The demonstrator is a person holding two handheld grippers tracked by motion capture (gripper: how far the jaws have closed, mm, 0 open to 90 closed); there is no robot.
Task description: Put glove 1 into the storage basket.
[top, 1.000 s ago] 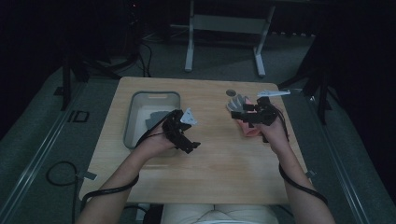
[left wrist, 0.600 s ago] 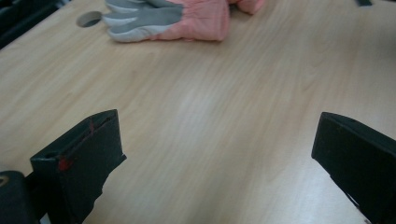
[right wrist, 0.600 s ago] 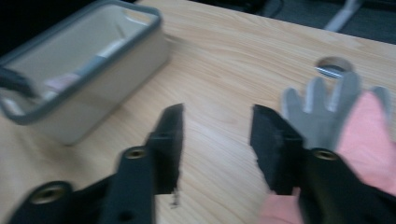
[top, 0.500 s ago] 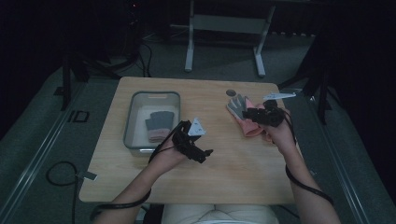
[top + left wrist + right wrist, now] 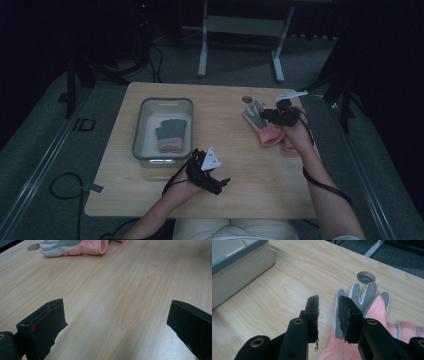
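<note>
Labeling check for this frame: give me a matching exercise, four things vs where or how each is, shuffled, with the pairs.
Things:
1. dark glove
2. pink glove
3. left gripper
4. right gripper

States:
A. jaws wide open over bare table
B. lying in the bin
C. flat on the table by the round hole
D. jaws narrowed at the pink glove's edge

Pairs: 1-B, 2-C, 3-A, 4-D

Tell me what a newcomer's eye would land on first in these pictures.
The pink and grey glove lying at the right of the wooden table stands out most, with the right gripper at its edge, jaws just closing to a narrow gap. Next comes the grey bin at the left, holding a dark glove. The left gripper hangs wide open over bare wood near the front edge.
</note>
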